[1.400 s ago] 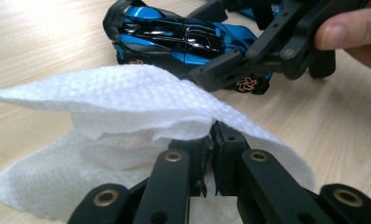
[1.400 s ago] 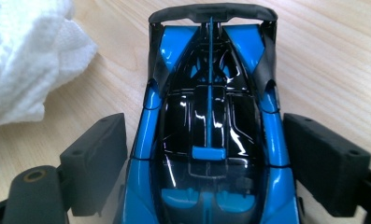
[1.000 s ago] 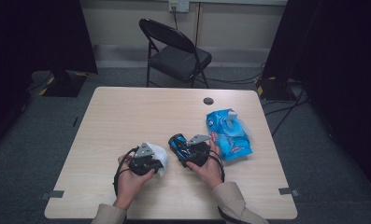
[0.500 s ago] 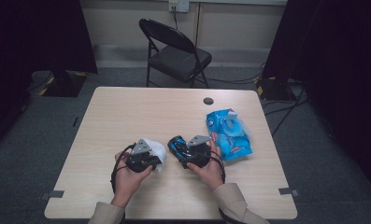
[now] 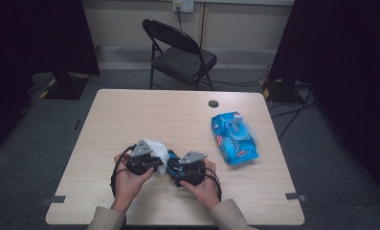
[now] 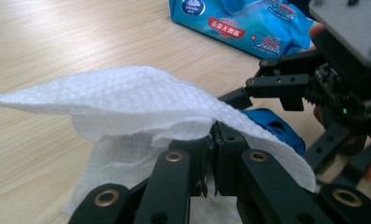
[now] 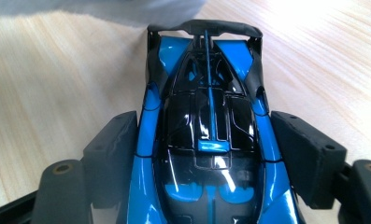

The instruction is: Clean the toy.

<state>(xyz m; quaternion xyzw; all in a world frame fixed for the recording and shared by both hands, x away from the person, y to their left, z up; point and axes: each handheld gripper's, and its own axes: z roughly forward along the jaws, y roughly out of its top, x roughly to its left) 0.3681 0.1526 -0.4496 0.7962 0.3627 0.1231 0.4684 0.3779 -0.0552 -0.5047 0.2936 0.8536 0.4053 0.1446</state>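
Left gripper [image 5: 154,162] low over the near middle of the pale wooden table [image 5: 130,115], jaws pinched together on a white, dimpled wet wipe [image 6: 127,100] that fans out over the tips. Just beside it, nearly touching in the high view, right gripper [image 5: 172,165] with pads spread wide and pressed on both flanks of a glossy blue-and-black toy race car [image 7: 206,135], tail wing pointing away from the camera toward the wipe's edge. Wipe already out of its pack and car already gripped; wiping itself probably about to start or barely under way, since the cloth sits at the car's end rather than across its body. Left to do, by the look of it: rubbing over the bodywork, then setting both down. Farther right, well apart from the hands, a crinkled blue plastic pack of wet wipes [image 5: 234,138] lying flat. Beyond, a small dark round disc [image 5: 213,103] near the far edge, and a black folding chair [image 5: 180,55] behind the table. Nothing between cloth and car; only the right pads covering part of the sides.
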